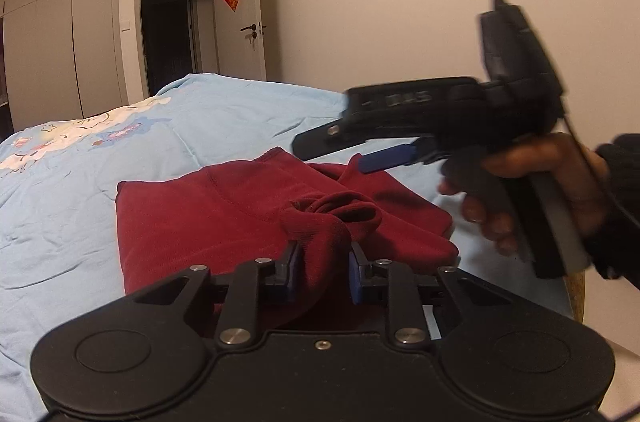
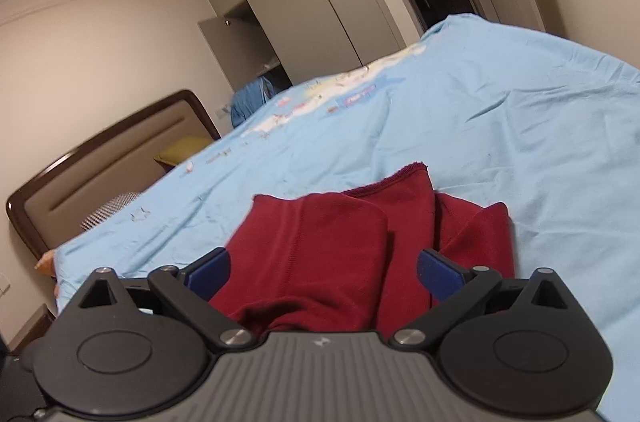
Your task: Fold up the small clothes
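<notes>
**Red garment partly folded, one bunched corner still in the left tool's grip**

The left tool (image 1: 322, 272) is clamped on a bunched, twisted end of the dark red garment (image 1: 208, 218), possibly a sleeve or cuff; the cloth is pinched between its blue pads and rises in a knot just ahead of them. The right tool (image 2: 322, 272) has its jaws spread wide, with red cloth lying between and beneath the blue pads, which do not press on it. In the left wrist view the right tool (image 1: 362, 164) appears held in a hand (image 1: 532, 178) just above the far right part of the garment, blurred, so whether a pad tip touches the cloth there cannot be told.

Ahead of both tools, the garment lies on the light blue bed cover (image 2: 500, 126), near the bed's edge closest to the person. It already has a roughly rectangular outline with a straight left edge and overlapping layers, so I judge at least one fold to be made. What seems left: laying down the gripped end, flattening the loose layers to the right of it, and likely a final fold to square it off.

Farther out are the headboard (image 2: 100, 174), a wardrobe (image 1: 60, 30) and an open doorway (image 1: 172, 22). No basket, box or drawer for folded clothes shows; one wardrobe door stands ajar, its contents too dim to make out.
</notes>
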### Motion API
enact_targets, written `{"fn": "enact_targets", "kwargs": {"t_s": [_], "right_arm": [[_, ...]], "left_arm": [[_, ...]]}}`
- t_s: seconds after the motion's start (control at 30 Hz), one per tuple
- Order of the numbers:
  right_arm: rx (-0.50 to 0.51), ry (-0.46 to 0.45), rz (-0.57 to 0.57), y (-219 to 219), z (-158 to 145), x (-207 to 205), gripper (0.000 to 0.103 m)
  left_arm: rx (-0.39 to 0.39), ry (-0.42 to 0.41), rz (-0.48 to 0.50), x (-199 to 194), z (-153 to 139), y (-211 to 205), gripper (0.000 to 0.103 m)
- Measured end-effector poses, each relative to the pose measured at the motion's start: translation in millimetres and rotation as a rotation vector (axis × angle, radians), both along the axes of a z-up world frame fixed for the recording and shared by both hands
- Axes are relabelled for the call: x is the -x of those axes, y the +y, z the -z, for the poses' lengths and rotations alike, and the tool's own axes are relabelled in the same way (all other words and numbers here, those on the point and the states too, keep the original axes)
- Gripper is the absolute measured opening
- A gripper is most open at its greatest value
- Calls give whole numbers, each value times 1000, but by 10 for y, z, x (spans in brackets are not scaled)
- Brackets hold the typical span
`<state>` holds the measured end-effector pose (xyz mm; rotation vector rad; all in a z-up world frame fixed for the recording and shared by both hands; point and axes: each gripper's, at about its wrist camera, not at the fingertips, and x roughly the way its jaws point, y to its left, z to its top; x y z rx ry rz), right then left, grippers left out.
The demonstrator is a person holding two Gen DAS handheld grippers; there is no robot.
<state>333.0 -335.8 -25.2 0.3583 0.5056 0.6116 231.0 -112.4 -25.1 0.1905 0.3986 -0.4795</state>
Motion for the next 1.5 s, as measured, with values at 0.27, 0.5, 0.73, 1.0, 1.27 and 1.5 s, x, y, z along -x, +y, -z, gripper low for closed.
{"fn": "enact_targets", "kwargs": {"t_s": [0.27, 0.5, 0.73, 1.0, 1.27, 1.5], "right_arm": [[101, 58, -16, 179, 141, -364, 67], [123, 66, 46, 190, 250, -332, 36], [125, -2, 72, 189, 188, -244, 9], [106, -108, 167, -71, -40, -54, 7], [94, -84, 269, -477, -3, 72, 7], [107, -31, 291, -521, 205, 105, 7]], "left_arm": [[6, -3, -7, 2, 33, 20, 21], [29, -22, -15, 41, 58, 25, 14], [34, -39, -25, 51, 58, -13, 11], [23, -94, 47, 61, -9, -201, 10], [0, -98, 146, 18, 54, -442, 10], [5, -34, 156, -68, 172, -481, 11]]}}
